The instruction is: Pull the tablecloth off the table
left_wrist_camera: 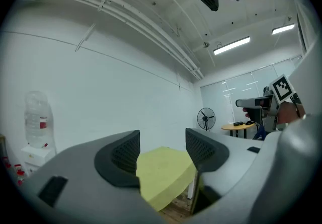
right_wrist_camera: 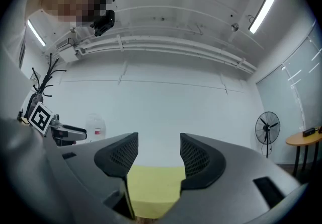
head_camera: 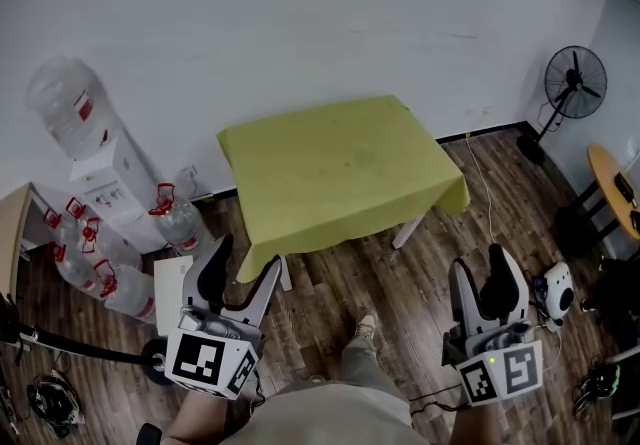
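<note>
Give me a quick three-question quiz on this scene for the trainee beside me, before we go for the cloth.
1. True or false: the tablecloth covers the whole top of the table.
2. Which stands on the floor to the left of the table in the head view? A. water dispenser B. sofa C. ladder
3. Fill in: the left claw and right claw are both ___, short of the cloth.
Key: 1 true; 2 A; 3 open.

We see the tablecloth (head_camera: 340, 173) as smooth, matt cloth, the floor (head_camera: 330, 303) as faintly glossy wood planks. The left gripper (left_wrist_camera: 162, 150) and right gripper (right_wrist_camera: 158, 152) have matt grey plastic shells; their black pads (right_wrist_camera: 121, 155) show a rough grid, perhaps rubber.
</note>
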### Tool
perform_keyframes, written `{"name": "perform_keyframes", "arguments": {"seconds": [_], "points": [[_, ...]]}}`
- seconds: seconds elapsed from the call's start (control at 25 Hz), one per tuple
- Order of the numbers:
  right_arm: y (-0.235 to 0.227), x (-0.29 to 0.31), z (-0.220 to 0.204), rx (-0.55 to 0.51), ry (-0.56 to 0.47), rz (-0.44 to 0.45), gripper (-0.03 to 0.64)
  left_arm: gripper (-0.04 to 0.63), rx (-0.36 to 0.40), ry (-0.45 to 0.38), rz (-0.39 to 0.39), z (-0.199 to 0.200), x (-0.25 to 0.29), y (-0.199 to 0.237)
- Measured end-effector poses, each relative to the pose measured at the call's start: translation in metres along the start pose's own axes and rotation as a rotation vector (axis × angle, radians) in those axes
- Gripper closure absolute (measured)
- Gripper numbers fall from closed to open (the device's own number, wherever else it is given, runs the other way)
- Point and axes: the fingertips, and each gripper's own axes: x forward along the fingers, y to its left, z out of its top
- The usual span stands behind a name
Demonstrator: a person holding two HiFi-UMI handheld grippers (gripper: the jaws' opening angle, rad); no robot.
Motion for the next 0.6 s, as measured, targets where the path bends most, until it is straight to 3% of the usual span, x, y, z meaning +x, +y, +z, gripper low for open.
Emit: {"name": "perform_keyframes", "arguments": {"seconds": [0.28, 0.6], "points": [[-0.033, 0.047, -0.019, -0.023, -0.006, 0.015, 0.348, 0.308, 0.005, 0.0, 0.017, -0.014, 0.053, 0.009], [-0.103, 0.134, -0.055, -0.026, 0.046, 0.065, 0.348, 0.308, 0.005, 0.029, 0.068, -0.029, 0.157, 0.012]]}}
